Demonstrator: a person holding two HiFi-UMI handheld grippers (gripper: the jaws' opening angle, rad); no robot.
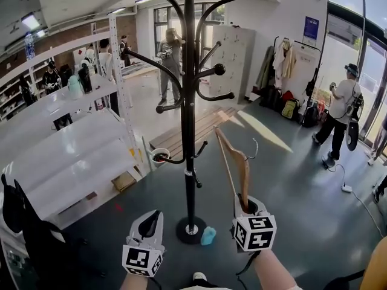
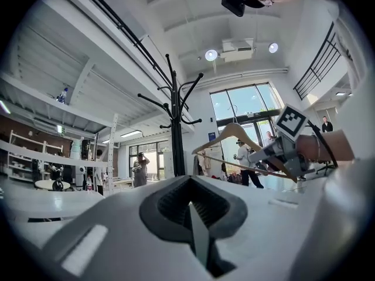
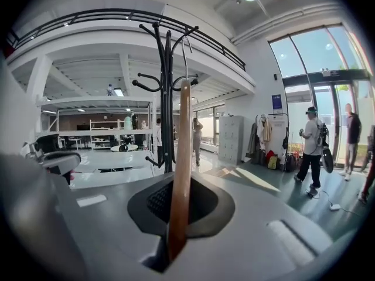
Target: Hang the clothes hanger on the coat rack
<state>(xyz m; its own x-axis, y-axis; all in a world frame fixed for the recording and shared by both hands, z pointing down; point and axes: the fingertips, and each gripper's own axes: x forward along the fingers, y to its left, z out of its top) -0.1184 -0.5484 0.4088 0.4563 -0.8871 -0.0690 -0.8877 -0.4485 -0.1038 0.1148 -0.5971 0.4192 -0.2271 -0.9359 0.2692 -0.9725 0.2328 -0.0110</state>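
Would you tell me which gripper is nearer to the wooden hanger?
Right. The right gripper is shut on one end of the hanger; the left gripper is empty, across the coat rack pole from it.

head view: steeply down over left tool (image 1: pixel 150 222), right tool (image 1: pixel 247 209) | tool views: each along its jaws, roughly level | shared: tall black metal coat rack (image 1: pixel 188 101)
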